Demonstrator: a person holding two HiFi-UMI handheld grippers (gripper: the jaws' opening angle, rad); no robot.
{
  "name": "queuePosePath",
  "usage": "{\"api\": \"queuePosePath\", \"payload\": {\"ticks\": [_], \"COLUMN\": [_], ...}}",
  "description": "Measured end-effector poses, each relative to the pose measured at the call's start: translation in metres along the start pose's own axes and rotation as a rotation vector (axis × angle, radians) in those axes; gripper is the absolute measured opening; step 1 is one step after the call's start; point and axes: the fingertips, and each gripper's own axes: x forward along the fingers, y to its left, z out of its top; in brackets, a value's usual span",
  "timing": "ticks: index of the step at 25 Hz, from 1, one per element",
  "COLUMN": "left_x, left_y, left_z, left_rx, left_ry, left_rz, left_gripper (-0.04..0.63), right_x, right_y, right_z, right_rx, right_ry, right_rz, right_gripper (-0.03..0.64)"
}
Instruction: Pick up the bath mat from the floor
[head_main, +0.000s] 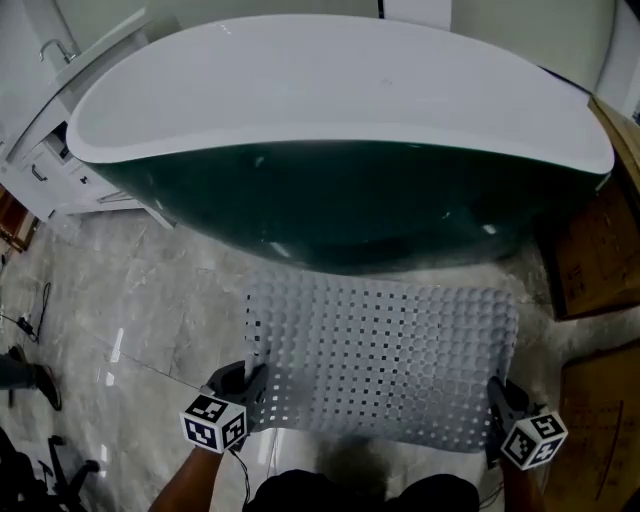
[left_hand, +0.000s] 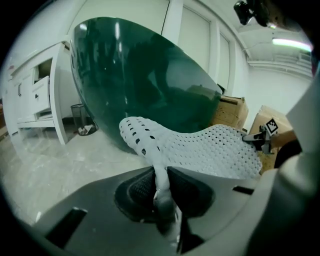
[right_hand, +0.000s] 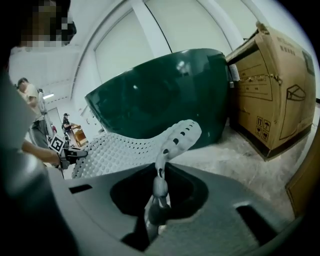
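Observation:
A pale grey perforated bath mat (head_main: 385, 355) hangs stretched flat between my two grippers, lifted off the marble floor (head_main: 130, 300) in front of the tub. My left gripper (head_main: 250, 392) is shut on the mat's near left corner; in the left gripper view the mat (left_hand: 200, 145) runs out from between the dark pads (left_hand: 137, 187), its edge curling upward. My right gripper (head_main: 498, 408) is shut on the near right corner; in the right gripper view the mat (right_hand: 125, 150) bends up from the jaws toward the tub.
A large tub (head_main: 350, 130), dark green outside with a white rim, stands just beyond the mat. Cardboard boxes (head_main: 590, 250) stand at the right, a white cabinet (head_main: 45, 150) at the far left. A person's feet and cables show at the lower left (head_main: 25, 380).

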Motion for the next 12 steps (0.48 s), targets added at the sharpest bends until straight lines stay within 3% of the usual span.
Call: {"api": "queuePosePath", "payload": {"ticks": [12], "left_x": [-0.106], "left_y": [-0.025], "left_z": [0.103], "left_rx": [-0.014], "left_ry": [-0.072], "left_rz": [0.025], "left_gripper": [0.058], "right_x": [-0.077], "right_y": [0.053], "right_z": [0.109], "right_rx": [-0.039], "right_ry": [-0.023], "right_rz": [0.010], "right_gripper": [0.049]}}
